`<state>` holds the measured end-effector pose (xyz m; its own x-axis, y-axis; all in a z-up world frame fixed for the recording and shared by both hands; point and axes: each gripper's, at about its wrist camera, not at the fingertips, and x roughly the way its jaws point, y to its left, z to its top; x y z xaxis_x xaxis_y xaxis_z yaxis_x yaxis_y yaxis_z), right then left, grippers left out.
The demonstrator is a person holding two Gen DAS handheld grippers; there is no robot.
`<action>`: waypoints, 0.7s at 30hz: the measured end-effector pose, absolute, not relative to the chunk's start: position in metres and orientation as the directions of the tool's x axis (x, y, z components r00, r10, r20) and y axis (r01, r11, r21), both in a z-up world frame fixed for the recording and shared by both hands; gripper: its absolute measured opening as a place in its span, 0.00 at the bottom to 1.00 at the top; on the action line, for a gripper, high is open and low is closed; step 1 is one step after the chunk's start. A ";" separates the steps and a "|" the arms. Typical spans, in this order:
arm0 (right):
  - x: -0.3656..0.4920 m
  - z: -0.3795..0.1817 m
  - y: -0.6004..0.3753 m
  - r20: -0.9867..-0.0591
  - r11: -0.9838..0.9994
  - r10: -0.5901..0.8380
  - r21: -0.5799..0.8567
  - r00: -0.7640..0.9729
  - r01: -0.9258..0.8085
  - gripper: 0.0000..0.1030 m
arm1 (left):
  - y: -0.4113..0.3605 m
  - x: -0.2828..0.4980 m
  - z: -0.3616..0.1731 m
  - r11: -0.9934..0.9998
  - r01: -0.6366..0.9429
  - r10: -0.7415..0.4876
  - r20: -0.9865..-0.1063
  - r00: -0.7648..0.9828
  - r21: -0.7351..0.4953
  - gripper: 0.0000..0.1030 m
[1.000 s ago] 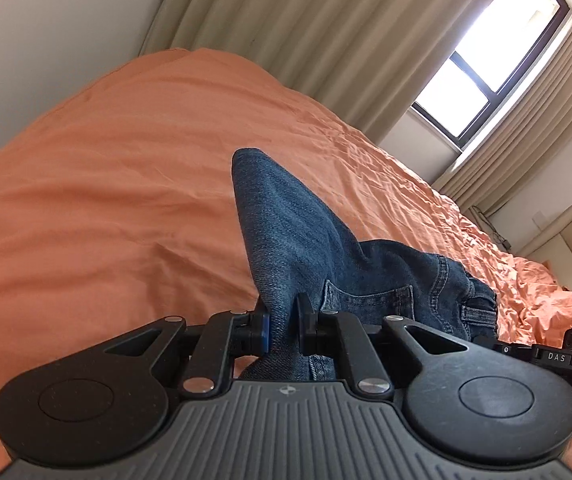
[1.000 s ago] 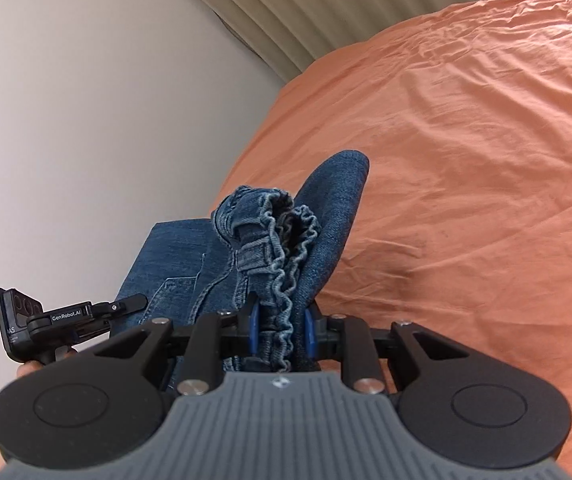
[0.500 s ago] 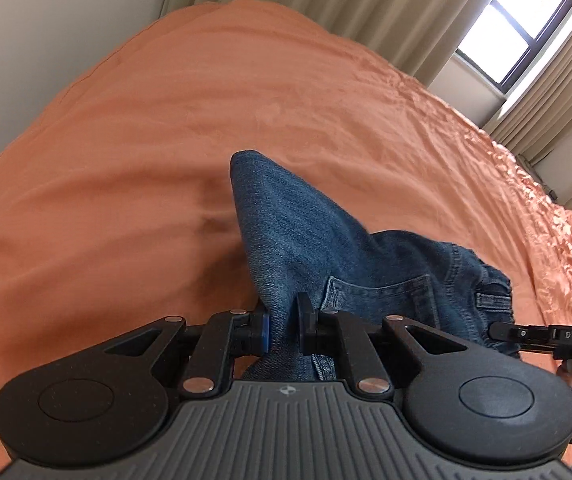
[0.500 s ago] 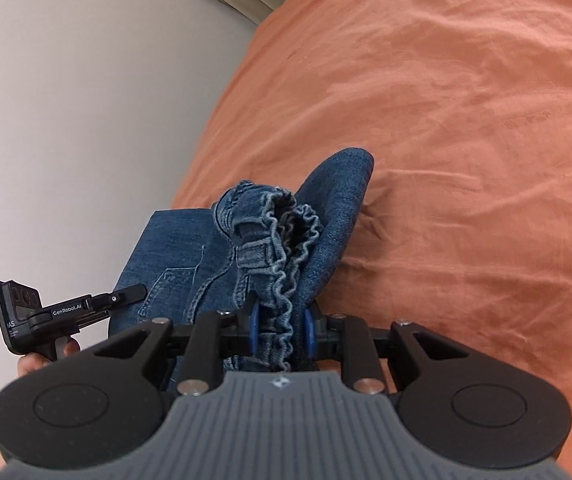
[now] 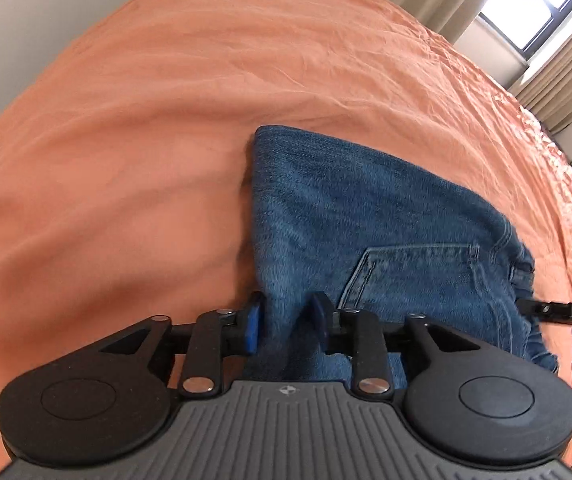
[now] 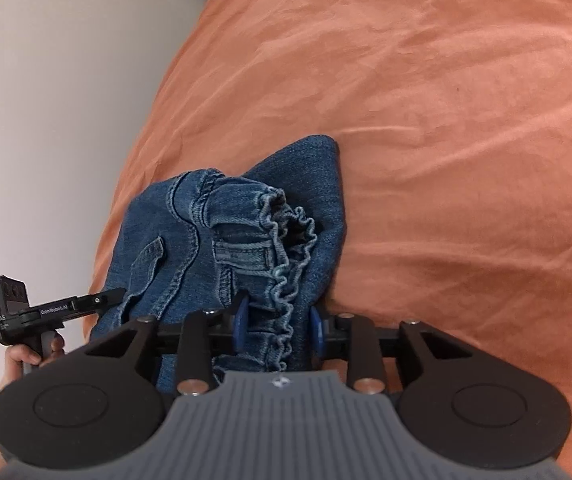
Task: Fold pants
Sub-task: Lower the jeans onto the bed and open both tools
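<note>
The blue denim pants [image 5: 365,216] lie folded on the orange bed sheet [image 5: 146,100], back pocket up. My left gripper [image 5: 286,320] stands over one edge of the pants; its jaws have parted and the denim sits loosely between the blue pads [image 5: 254,322]. My right gripper [image 6: 278,324] is at the gathered elastic waistband [image 6: 286,248] of the pants [image 6: 190,248]; its jaws stand apart with the waistband between them. Each gripper shows at the edge of the other's view.
The orange sheet [image 6: 445,120] covers the whole bed. A white wall [image 6: 46,100] runs along the bed's side. Curtains [image 5: 557,84] and a window [image 5: 545,4] are at the far end.
Both grippers lowered the pants onto the bed and tilted down. The jaws of both have widened from a tight pinch to a looser gap around the denim.
</note>
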<state>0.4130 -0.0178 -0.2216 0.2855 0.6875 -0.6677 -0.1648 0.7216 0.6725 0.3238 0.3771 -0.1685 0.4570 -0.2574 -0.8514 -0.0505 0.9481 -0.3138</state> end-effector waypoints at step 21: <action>0.291 -0.113 0.021 -0.651 0.809 0.487 0.084 0.583 -0.581 0.29 | 0.326 0.213 -0.085 0.995 0.051 -0.097 -0.763 0.638 -0.084 0.33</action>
<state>0.2913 0.0212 -0.1131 0.5830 0.4865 -0.6507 -0.5811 0.8094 0.0845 0.2133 0.3262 -0.0847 0.6385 -0.0971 -0.7635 0.0512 0.9952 -0.0837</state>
